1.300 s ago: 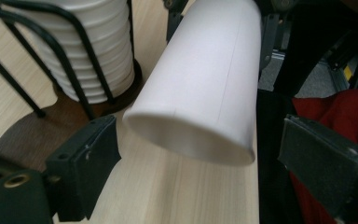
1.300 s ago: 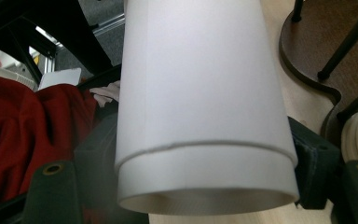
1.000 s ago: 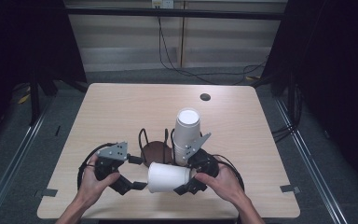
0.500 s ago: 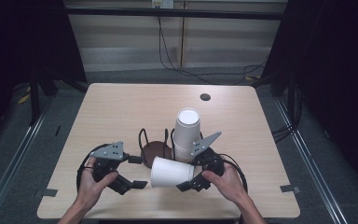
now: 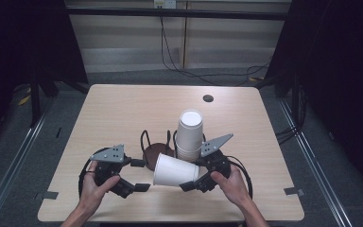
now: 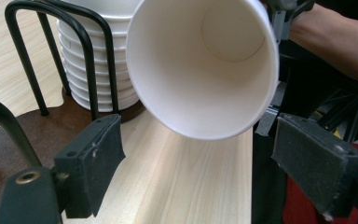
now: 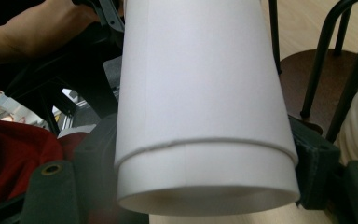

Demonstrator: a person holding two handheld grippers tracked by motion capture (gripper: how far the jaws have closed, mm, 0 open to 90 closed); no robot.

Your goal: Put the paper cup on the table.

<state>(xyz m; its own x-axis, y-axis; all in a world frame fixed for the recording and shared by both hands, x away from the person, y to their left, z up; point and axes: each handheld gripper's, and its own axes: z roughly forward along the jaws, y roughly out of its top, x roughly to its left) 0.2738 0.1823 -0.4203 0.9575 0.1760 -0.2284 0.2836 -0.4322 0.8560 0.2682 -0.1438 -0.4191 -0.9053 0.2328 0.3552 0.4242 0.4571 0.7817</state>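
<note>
Both hands low at near desk edge, forearms in from bottom. Right claw (image 5: 189, 182) clenched on white paper cup (image 5: 175, 170), held sideways just above desk, mouth toward left claw (image 5: 139, 175). Left claw released, jaws apart w/ nothing between, cup mouth just ahead of them. Behind: cup stack (image 5: 189, 135) on brown wire-post holder (image 5: 156, 150). Light wood desk (image 5: 118, 113), small dark hole (image 5: 208, 98) at far side; dark room, cables on back wall
</note>
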